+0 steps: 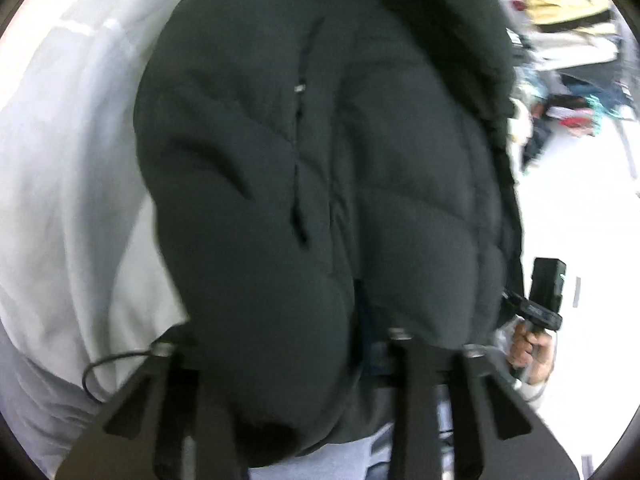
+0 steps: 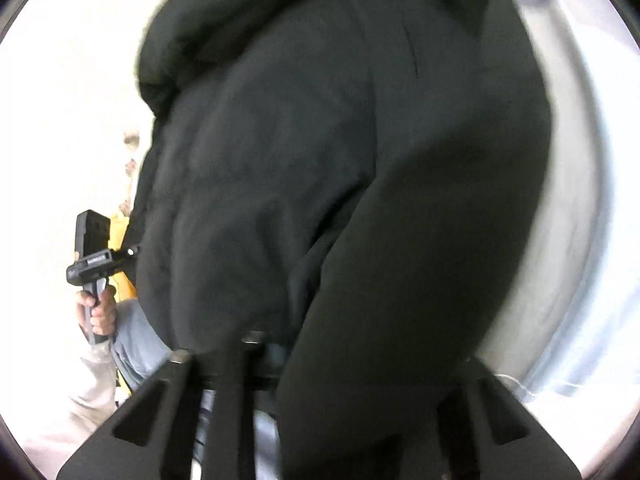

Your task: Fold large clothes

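A large dark green puffy jacket [image 1: 320, 160] fills the left wrist view and hangs in front of me; its zipper runs down the middle. My left gripper [image 1: 296, 360] is shut on the jacket's lower edge, with fabric bulging between the fingers [image 1: 412, 400]. The same jacket [image 2: 340, 180] fills the right wrist view. My right gripper [image 2: 344, 364] is shut on its fabric, which drapes over the fingers [image 2: 228, 400]. Each view shows the other gripper at the jacket's side: the right gripper's body in a hand [image 1: 540, 304], the left gripper's body in a hand [image 2: 92, 264].
A white sheet-covered surface [image 1: 68, 200] lies behind the jacket, also shown in the right wrist view [image 2: 580, 240]. Piled clothes and clutter [image 1: 568, 32] sit at the far right. The person's light trousers [image 2: 136, 344] show below.
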